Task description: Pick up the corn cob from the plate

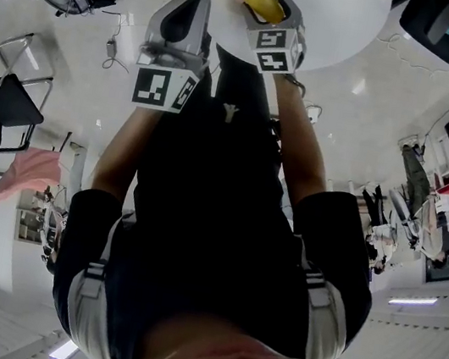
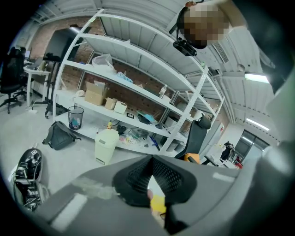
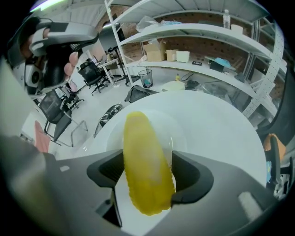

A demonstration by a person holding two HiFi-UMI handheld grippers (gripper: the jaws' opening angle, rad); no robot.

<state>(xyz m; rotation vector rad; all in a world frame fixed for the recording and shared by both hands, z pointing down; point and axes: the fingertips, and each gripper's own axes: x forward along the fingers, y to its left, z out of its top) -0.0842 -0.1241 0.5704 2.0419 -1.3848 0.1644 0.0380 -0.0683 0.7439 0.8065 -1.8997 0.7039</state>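
Grip looks set: the right gripper point(image 3: 146, 179) has its jaws pressed against both sides of the corn cob point(image 3: 140, 138), which lies lengthwise between them over the white plate point(image 3: 221, 133). A steady squeeze and a straight, level lift should stop the rounded cob rolling out. The left gripper point(image 2: 151, 179) hangs to the left, jaws nearly together and holding nothing.

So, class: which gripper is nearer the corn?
Right. The right gripper holds the corn between its jaws; the left gripper is alongside, off the corn.
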